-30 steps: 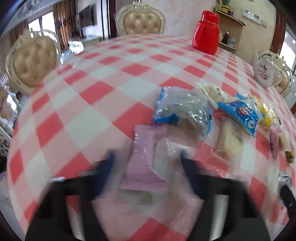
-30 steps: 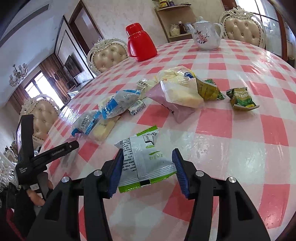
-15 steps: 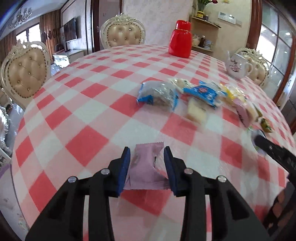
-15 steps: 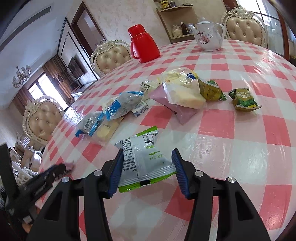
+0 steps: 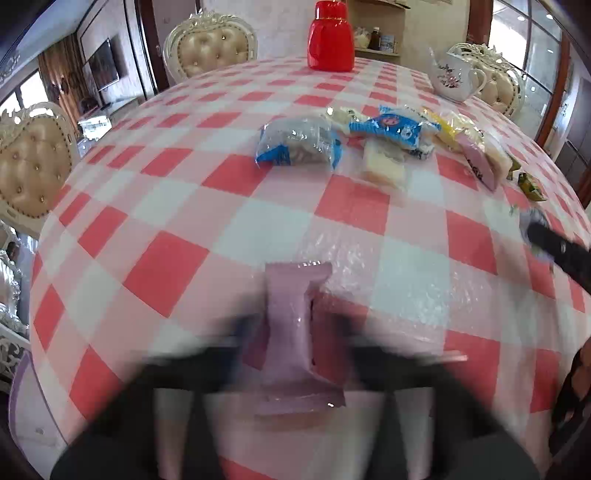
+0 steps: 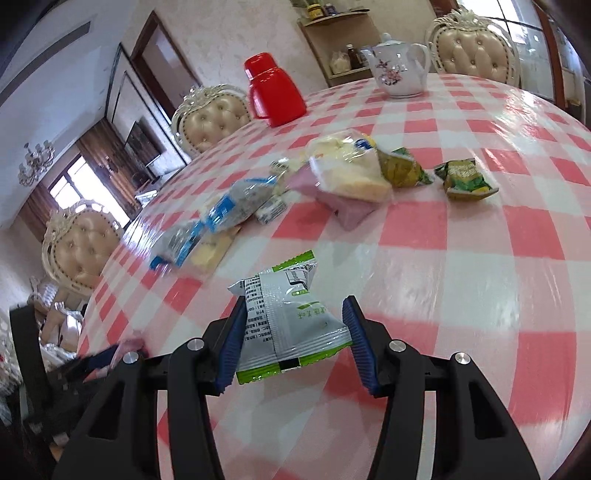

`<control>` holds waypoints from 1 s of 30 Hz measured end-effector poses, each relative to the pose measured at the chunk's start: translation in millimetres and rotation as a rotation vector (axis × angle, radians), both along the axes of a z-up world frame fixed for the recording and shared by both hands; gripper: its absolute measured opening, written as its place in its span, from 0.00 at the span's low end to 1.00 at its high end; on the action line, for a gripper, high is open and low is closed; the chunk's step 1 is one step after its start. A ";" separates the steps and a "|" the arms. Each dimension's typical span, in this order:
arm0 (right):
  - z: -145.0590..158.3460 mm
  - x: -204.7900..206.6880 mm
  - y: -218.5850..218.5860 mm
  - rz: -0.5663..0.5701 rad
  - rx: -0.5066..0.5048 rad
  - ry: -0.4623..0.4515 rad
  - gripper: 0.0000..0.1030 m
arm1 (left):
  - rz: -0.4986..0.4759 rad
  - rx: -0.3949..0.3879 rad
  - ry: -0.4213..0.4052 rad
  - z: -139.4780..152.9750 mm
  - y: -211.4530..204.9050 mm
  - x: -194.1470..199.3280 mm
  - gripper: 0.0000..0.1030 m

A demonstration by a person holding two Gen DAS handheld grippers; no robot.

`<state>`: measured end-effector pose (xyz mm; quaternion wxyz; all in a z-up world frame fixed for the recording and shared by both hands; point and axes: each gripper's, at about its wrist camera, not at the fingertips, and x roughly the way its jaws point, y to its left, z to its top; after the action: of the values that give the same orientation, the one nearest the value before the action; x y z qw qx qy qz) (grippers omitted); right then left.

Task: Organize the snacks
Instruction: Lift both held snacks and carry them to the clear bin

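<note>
Two packets are in hand near the bench's front edge: the left gripper (image 5: pixel 291 332), blurred, has its fingers pinched together on a pink packet (image 5: pixel 290 314), and the right gripper (image 6: pixel 293 328) clamps a white-and-green packet (image 6: pixel 291 321). Further in, the snack pile (image 6: pixel 332 177) lies unsorted, so I judge the sorting barely begun. The checked bench (image 5: pixel 177 229) is bare around both grippers; red flask (image 5: pixel 330 35) and teapot (image 6: pixel 400 74) stand far back.

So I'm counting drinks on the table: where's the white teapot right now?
The white floral teapot stands at the table's far edge in the right wrist view, right of the red thermos jug and in front of a cream tufted chair.
</note>
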<state>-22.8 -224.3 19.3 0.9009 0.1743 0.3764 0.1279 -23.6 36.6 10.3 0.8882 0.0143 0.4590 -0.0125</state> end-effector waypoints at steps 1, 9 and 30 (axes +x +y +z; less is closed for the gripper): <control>1.5 -7.7 3.1 0.006 0.000 -0.010 0.50 | -0.010 -0.023 0.006 0.4 1.3 -1.5 0.18; 6.9 -64.6 39.0 0.093 0.029 -0.031 0.50 | -0.025 -0.025 -0.065 11.8 5.3 -44.1 0.18; 17.2 -123.8 140.5 0.280 -0.083 -0.029 0.50 | 0.013 -0.010 -0.179 35.8 72.9 -143.1 0.18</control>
<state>-146.6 -83.8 36.5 0.8859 0.0810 0.3891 0.2393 -166.7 109.5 46.1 0.9259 0.0079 0.3776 -0.0078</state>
